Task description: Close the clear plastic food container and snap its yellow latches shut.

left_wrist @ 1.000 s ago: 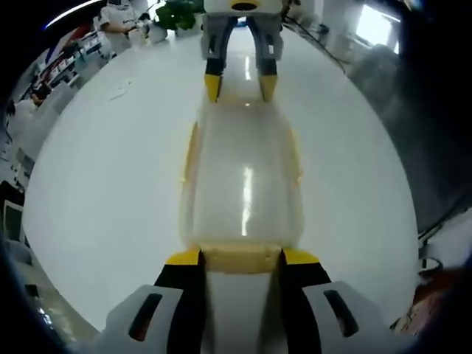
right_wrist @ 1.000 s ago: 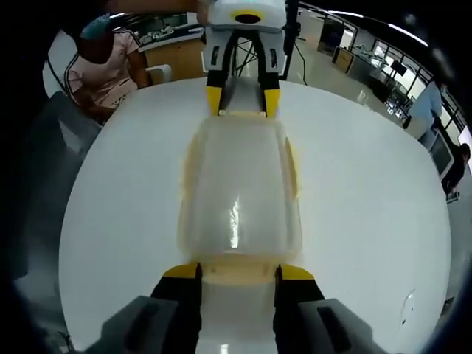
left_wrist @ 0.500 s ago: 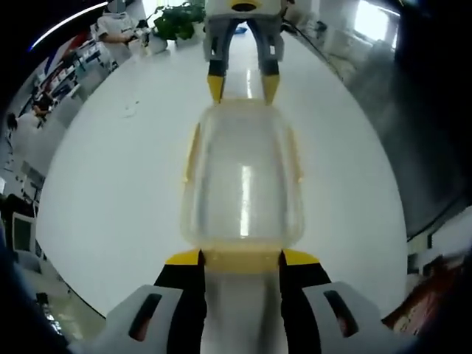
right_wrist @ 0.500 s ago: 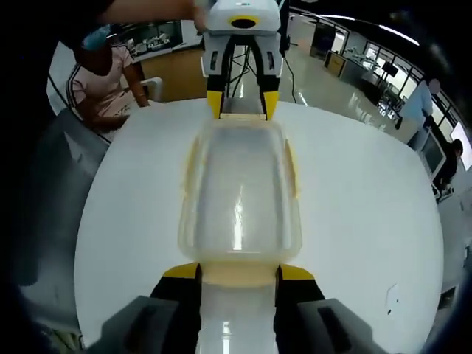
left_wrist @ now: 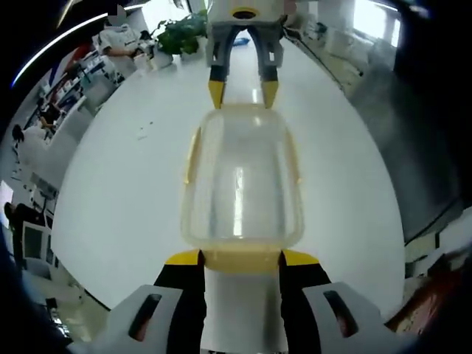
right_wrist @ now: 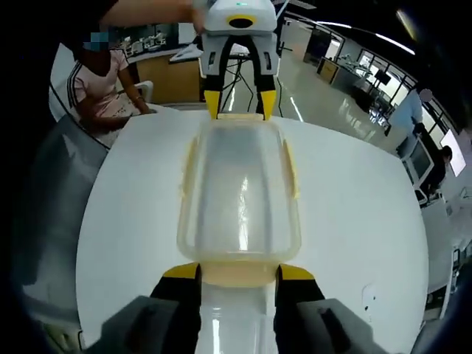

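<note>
The clear plastic container with its lid on hangs above the white table, held at both ends. In the left gripper view, my left gripper is shut on the near yellow end latch, and my right gripper holds the far end. In the right gripper view the same container runs from my right gripper, shut on the near end latch, to my left gripper. Yellow side latches lie flat along the long sides.
The round white table lies below, with a small dark mark on it. A person sits at its far edge beside a grey chair. A potted plant and office desks stand beyond.
Both views have drawn back from the table, which looks smaller and lower now. The container stays held between the two grippers, in the same grip.
</note>
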Motion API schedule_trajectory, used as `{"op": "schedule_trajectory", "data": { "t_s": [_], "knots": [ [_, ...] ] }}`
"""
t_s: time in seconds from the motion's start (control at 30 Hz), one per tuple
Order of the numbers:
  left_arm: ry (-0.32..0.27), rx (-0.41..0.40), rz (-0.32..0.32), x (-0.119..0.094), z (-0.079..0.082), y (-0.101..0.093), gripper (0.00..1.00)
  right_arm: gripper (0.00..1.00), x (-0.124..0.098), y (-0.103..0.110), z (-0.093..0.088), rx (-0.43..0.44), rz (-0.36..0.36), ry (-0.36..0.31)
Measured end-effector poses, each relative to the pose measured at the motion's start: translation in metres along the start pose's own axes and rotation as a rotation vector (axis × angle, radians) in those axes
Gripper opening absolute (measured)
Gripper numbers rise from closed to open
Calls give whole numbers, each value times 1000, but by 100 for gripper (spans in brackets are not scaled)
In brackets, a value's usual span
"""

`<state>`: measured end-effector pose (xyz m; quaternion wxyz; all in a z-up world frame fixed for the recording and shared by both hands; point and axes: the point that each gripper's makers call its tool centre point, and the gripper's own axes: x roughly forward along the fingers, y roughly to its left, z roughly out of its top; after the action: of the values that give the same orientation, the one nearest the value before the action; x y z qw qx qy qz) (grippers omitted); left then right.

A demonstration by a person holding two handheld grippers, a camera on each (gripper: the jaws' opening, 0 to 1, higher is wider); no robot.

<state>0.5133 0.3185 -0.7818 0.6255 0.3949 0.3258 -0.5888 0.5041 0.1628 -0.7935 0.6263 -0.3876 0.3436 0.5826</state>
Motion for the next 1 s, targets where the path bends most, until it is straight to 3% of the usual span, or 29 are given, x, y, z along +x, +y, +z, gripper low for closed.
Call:
{"op": "schedule_trajectory", "data": {
  "t_s": [0.47,1.0],
  "knots": [
    [16,22,10,9,13,1,35,36,-10,3,-13,9,-6,3],
    [12,28,26,22,54,0,36,36,-34,3,-48,8,-23,-6]
  ]
}}
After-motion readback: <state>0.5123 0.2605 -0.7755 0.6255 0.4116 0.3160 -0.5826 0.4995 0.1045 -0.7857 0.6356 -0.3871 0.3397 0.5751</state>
